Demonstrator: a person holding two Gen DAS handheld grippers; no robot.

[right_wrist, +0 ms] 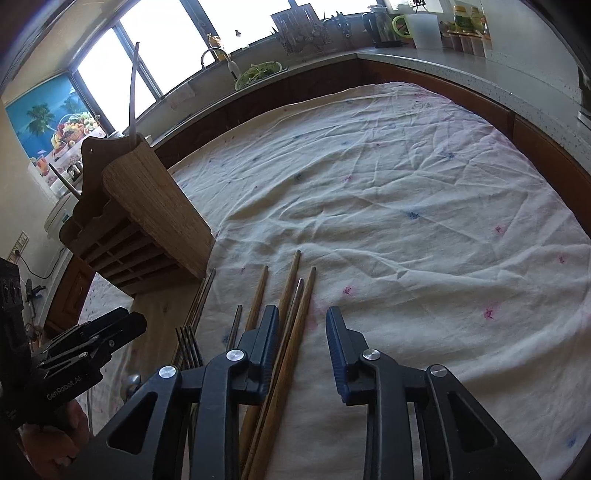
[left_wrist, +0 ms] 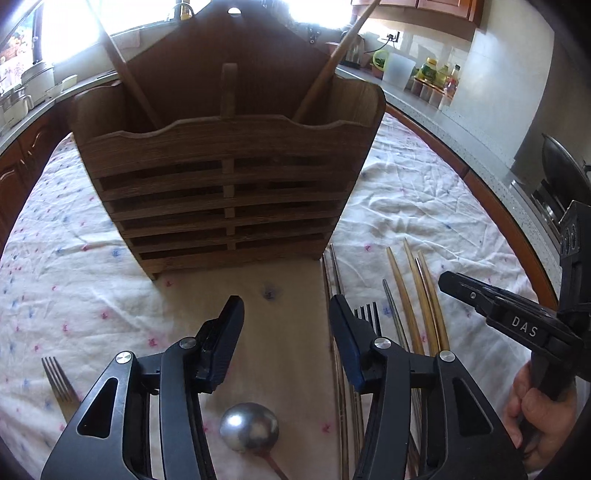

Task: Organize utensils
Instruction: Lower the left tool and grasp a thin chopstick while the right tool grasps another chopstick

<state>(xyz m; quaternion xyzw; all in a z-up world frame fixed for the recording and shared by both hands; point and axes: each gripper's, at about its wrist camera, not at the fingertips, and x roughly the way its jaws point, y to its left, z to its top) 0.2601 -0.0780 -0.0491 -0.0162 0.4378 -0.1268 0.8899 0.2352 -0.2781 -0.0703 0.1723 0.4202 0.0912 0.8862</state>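
Left gripper (left_wrist: 286, 314): jaws part open, nothing between them, poised above the patterned cloth (left_wrist: 74, 258) with the wooden utensil holder (left_wrist: 229, 184) at twelve o'clock and a metal spoon (left_wrist: 249, 430) at six. Right gripper (right_wrist: 302, 325): jaws narrowly apart and empty, wooden chopsticks (right_wrist: 291, 280) lying loose at its eleven o'clock. A dark fork (left_wrist: 367, 314) lies just behind the left gripper's right finger, apparently untouched.

Ahead of the tool, bright windows (right_wrist: 155, 55) glare with daylight above a grey speckled counter (right_wrist: 461, 70) on brown wooden cabinets (left_wrist: 14, 173). A sink tap (right_wrist: 210, 55) stands under the glass, with bottles (left_wrist: 439, 74) and a kettle (right_wrist: 384, 26) further right. A wrinkled white cloth (right_wrist: 406, 203) with small coloured marks covers the tabletop below.
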